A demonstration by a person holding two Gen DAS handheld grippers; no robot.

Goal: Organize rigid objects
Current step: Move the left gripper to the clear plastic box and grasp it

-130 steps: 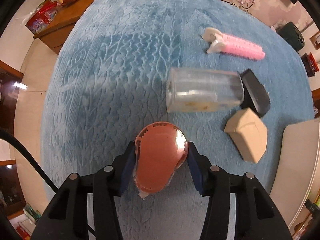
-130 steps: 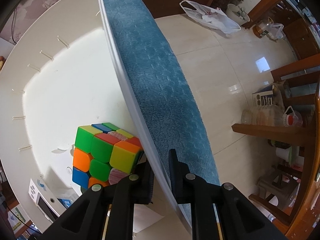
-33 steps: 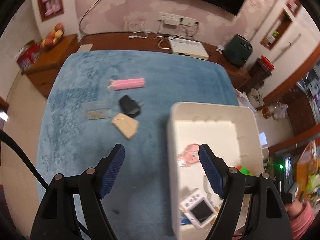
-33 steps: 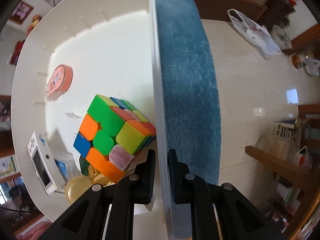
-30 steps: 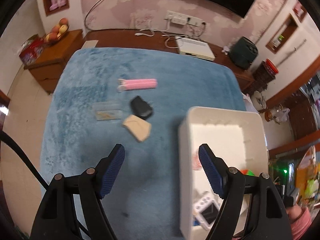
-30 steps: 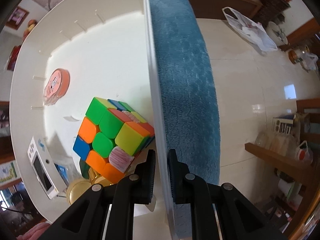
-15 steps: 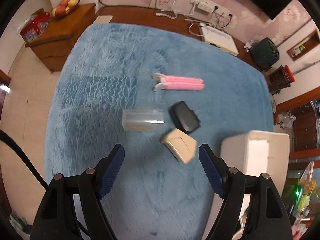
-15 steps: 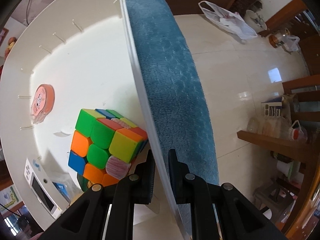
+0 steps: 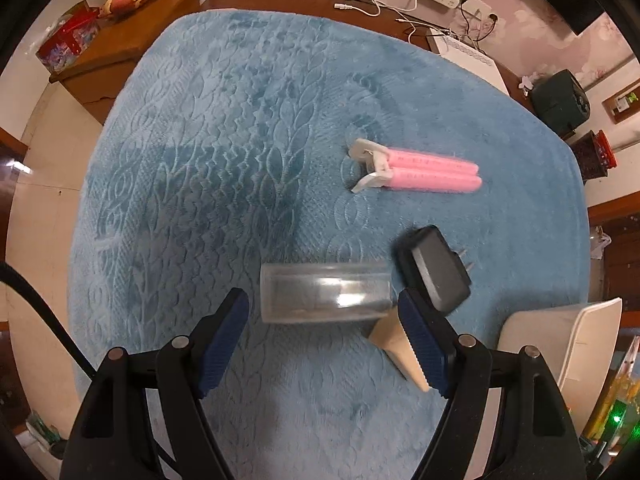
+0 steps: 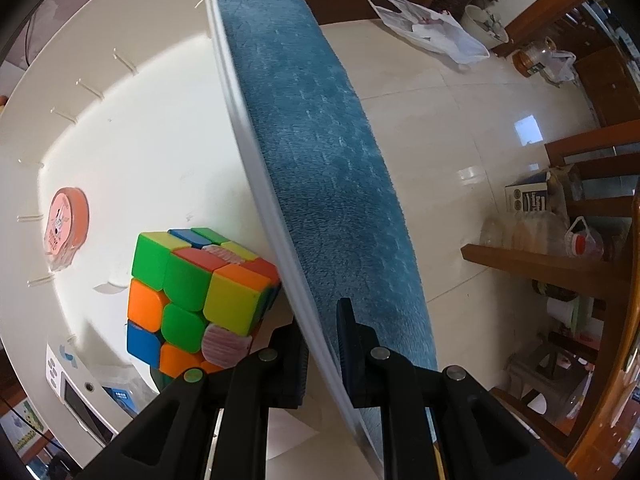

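**Left fingers gaping over the clear box, right fingers pinching the bin wall**

The white bin [image 10: 120,152] is sitting at the blue-covered worktop's [image 9: 240,160] edge, the right gripper [image 10: 322,322] clamping its wall. The left gripper [image 9: 322,340], fingers wide and empty, is hovering over the clear box [image 9: 324,294], mid-worktop beside a black charger [image 9: 438,276].

Left tool [image 9: 322,312] agape, right tool [image 10: 322,320] clamped.

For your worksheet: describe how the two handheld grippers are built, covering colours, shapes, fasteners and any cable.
Both grippers have matte black plastic arms that branch toward two fingers, joined by round silver screw heads. The left gripper carries ridged dark blue pads on its fingers, and a black cable curves along its left side. The right gripper has the same black frame; its pads look dark too.
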